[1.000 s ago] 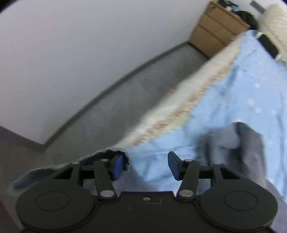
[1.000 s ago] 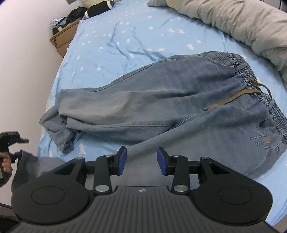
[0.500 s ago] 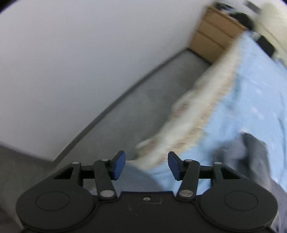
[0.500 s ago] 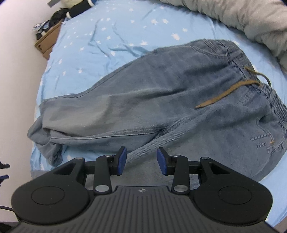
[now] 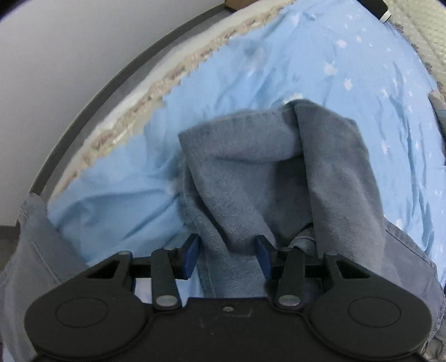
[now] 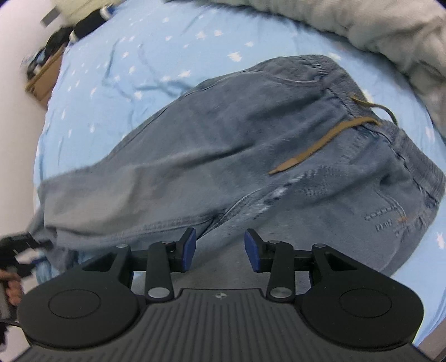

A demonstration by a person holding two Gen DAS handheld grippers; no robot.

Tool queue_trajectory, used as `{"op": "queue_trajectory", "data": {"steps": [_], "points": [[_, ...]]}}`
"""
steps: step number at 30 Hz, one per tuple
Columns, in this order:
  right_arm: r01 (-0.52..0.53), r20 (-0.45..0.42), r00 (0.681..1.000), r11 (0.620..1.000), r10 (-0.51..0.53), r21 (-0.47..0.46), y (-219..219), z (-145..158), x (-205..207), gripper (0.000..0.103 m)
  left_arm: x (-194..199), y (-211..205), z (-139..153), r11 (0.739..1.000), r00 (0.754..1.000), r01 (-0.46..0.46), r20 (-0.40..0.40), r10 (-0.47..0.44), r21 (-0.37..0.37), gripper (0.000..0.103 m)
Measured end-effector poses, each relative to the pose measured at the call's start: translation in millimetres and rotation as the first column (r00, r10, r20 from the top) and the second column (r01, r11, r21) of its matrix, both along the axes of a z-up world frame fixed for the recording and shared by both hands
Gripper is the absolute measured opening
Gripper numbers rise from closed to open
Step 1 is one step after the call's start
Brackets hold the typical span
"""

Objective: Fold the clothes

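Blue denim jeans (image 6: 223, 133) with a brown drawstring (image 6: 320, 144) lie spread on the star-print bed sheet (image 6: 125, 55). My right gripper (image 6: 220, 247) hangs open just above the crotch seam, with nothing pinched between its blue pads. The crumpled leg end (image 5: 264, 167) lies under my left gripper (image 5: 228, 256), which points steeply down. Its jaws are closing, a fold of denim runs up between them, and the pads do not clearly press on it. A second strip of denim (image 5: 33, 250) hangs at the left edge of the left wrist view.
A grey duvet (image 6: 362, 25) is heaped along the far right of the bed. The bed's fringed edge (image 5: 156, 92) runs close to a white wall (image 5: 55, 55). A wooden drawer unit (image 6: 41, 83) stands at the bed's far corner. A hand (image 6: 11, 289) shows at the left border.
The left gripper swung from over the bed edge and floor down onto the jeans' leg end, and its jaws narrowed. The right gripper sank a little toward the jeans and rolled.
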State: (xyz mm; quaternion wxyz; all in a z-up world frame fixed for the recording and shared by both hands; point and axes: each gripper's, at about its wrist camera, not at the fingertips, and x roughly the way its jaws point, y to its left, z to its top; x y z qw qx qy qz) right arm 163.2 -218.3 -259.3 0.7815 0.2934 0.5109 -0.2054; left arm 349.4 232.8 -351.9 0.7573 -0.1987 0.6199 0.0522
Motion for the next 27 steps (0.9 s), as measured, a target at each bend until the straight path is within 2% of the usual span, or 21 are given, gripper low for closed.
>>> {"op": "queue_trajectory", "data": {"steps": [2,3,4,6,9,13,15,18,20,23,25,27], "points": [[0.036,-0.008,0.999,0.999,-0.036,0.008,-3.2,0.1,-6.9,0.041,-1.2,-1.2,-3.2,1.000,1.000,-0.009,-0.008,0.009,0.011,0.029],[0.048,-0.009,0.999,0.999,-0.048,0.012,-3.6,0.3,-10.6,0.041,-2.7,-1.0,0.1,1.000,1.000,-0.008,-0.004,0.008,0.014,0.014],[0.052,-0.011,0.999,0.999,-0.051,0.014,-2.9,0.4,-12.5,0.041,-4.2,-0.9,3.6,1.000,1.000,-0.006,0.000,0.006,0.017,0.008],[0.056,-0.012,0.998,0.998,-0.056,0.021,-1.1,0.2,-14.0,0.041,-10.4,2.7,20.9,1.000,1.000,0.013,0.020,-0.014,0.016,0.005],[0.068,-0.006,0.998,0.997,-0.067,0.049,1.7,-1.3,-13.1,0.041,-16.0,8.1,41.5,0.999,0.997,0.039,0.068,-0.041,0.033,0.004],[0.032,0.008,0.999,0.997,-0.033,0.065,11.7,-3.2,-8.8,0.041,-21.8,23.6,87.4,0.998,0.985,0.051,0.164,-0.057,0.042,0.003],[0.013,0.010,1.000,0.998,-0.013,0.068,17.4,-4.1,-8.3,0.041,-19.7,33.0,111.6,0.994,0.974,0.076,0.206,-0.090,0.075,0.003],[-0.002,0.016,1.000,0.998,0.000,0.070,23.3,-3.8,-9.9,0.041,-5.1,47.5,131.1,0.986,0.965,0.104,0.227,-0.131,0.130,0.003],[-0.006,0.020,1.000,0.998,0.004,0.068,25.5,-2.8,-12.1,0.041,4.1,54.6,141.7,0.966,0.953,0.141,0.233,-0.191,0.216,0.003],[-0.009,0.015,1.000,0.999,0.008,0.050,26.9,-2.2,-16.4,0.041,21.6,64.6,132.4,0.941,0.955,0.144,0.207,-0.213,0.306,0.003],[-0.002,0.011,1.000,0.999,0.001,0.037,26.2,-1.4,-19.9,0.041,32.1,70.9,114.3,0.922,0.959,0.141,0.181,-0.218,0.360,0.004],[0.007,0.009,1.000,1.000,-0.007,0.021,25.1,-0.3,-24.6,0.041,35.9,78.6,95.6,0.917,0.970,0.128,0.144,-0.195,0.379,0.004]]}}
